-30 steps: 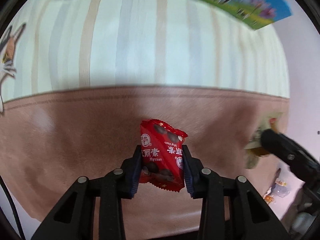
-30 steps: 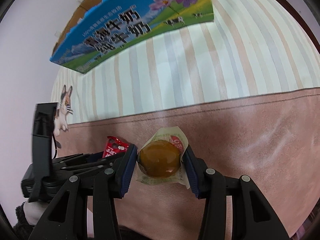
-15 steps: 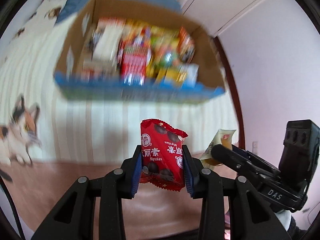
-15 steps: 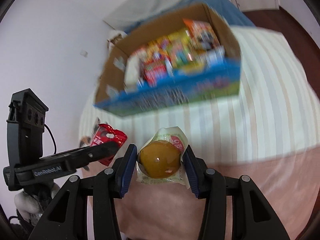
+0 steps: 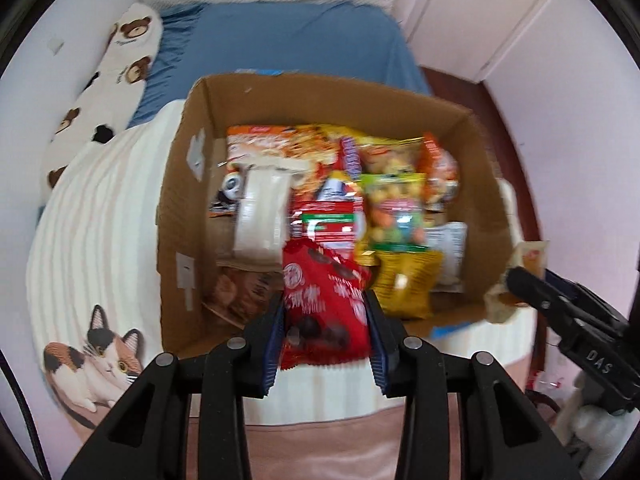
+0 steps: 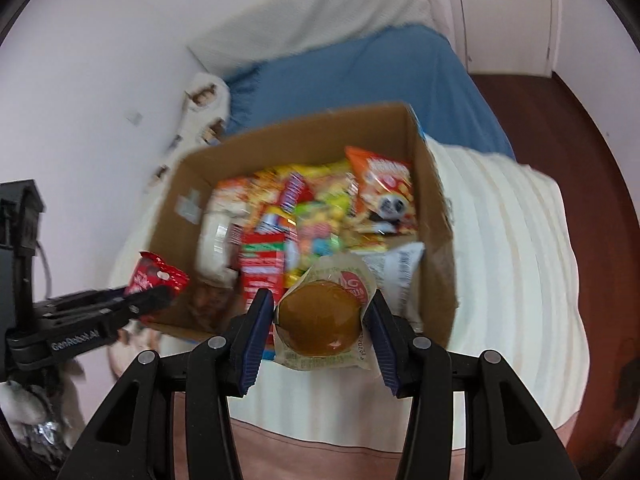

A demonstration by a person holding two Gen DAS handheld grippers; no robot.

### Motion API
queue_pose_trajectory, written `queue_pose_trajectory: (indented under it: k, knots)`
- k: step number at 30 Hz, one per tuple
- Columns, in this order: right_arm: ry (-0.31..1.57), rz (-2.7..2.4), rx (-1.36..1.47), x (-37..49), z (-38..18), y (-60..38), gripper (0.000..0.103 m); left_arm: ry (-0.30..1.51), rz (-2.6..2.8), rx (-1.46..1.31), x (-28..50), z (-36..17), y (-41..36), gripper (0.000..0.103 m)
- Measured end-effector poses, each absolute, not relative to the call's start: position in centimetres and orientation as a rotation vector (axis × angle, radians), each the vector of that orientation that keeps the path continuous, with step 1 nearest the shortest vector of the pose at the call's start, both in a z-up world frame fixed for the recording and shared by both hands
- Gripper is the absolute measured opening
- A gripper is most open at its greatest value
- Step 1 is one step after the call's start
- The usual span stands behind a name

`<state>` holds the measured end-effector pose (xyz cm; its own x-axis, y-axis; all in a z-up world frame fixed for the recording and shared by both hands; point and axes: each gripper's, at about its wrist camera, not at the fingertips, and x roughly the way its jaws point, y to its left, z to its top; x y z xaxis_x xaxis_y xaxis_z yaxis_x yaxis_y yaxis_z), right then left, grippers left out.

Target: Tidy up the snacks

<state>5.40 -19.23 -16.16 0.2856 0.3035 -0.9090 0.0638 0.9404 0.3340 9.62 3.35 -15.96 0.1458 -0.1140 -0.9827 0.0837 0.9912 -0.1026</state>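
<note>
A cardboard box already crowded with snack bags sits on the striped bedspread, so most sorting looks done. Over its near edge, the left gripper clamps a red chocolate packet. The right gripper, jaws just eased wider, barely holds a wrapped brown bun; both await dropping in.

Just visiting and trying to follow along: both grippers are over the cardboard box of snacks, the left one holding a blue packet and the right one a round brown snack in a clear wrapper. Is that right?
Not quite: the packet in the left gripper is red, not blue, as the left wrist view shows. The rest holds: the right gripper has the round brown snack between its fingers, over the cardboard box.
</note>
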Motion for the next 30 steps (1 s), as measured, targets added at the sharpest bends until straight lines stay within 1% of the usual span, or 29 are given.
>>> queue_pose_trajectory:
  k: [1, 2, 3, 4, 5, 6, 7, 9, 10, 11, 18, 21, 30]
  knots:
    - [1.297, 0.152, 0.319, 5.7, -16.9, -19.3, 0.053, 1.422, -0.127, -0.012, 9.9, -16.7, 3.3, 0.036]
    - [1.329, 0.137, 0.286, 5.9, -17.8, -19.3, 0.058, 1.428, -0.119, 0.000, 10.1, -17.5, 3.2, 0.039]
    - [1.355, 0.117, 0.265, 6.3, -18.5, -19.3, 0.073, 1.433, -0.111, 0.008, 10.3, -17.9, 3.1, 0.043]
    - [1.372, 0.100, 0.245, 6.4, -19.3, -19.4, 0.084, 1.435, -0.110, 0.012, 10.5, -18.4, 3.0, 0.057]
    - [1.384, 0.091, 0.227, 6.5, -19.8, -19.4, 0.098, 1.434, -0.108, 0.020, 10.6, -18.8, 2.9, 0.080]
    - [1.385, 0.085, 0.219, 6.5, -20.0, -19.4, 0.098, 1.431, -0.102, 0.030, 10.6, -18.9, 2.8, 0.091]
    - [1.388, 0.072, 0.205, 6.6, -20.3, -19.4, 0.098, 1.420, -0.101, 0.032, 10.6, -18.9, 2.7, 0.096]
    - [1.387, 0.047, 0.173, 6.7, -20.5, -19.1, 0.098, 1.408, -0.097, 0.032, 10.5, -19.1, 2.7, 0.098]
    - [1.380, 0.041, 0.163, 6.5, -20.5, -19.1, 0.099, 1.407, -0.103, 0.032, 10.5, -19.2, 2.7, 0.102]
    - [1.375, 0.032, 0.151, 6.5, -20.4, -19.0, 0.100, 1.406, -0.102, 0.029, 10.5, -19.4, 2.8, 0.103]
    - [1.352, 0.015, 0.116, 6.0, -20.1, -18.5, 0.102, 1.386, -0.077, 0.015, 10.1, -19.6, 3.3, 0.103]
    - [1.345, 0.010, 0.129, 5.6, -19.8, -18.4, 0.102, 1.376, -0.033, 0.051, 9.8, -19.4, 3.3, 0.103]
    - [1.309, 0.004, 0.133, 3.9, -17.6, -18.2, 0.102, 1.352, -0.036, 0.078, 7.6, -18.0, 2.9, 0.103]
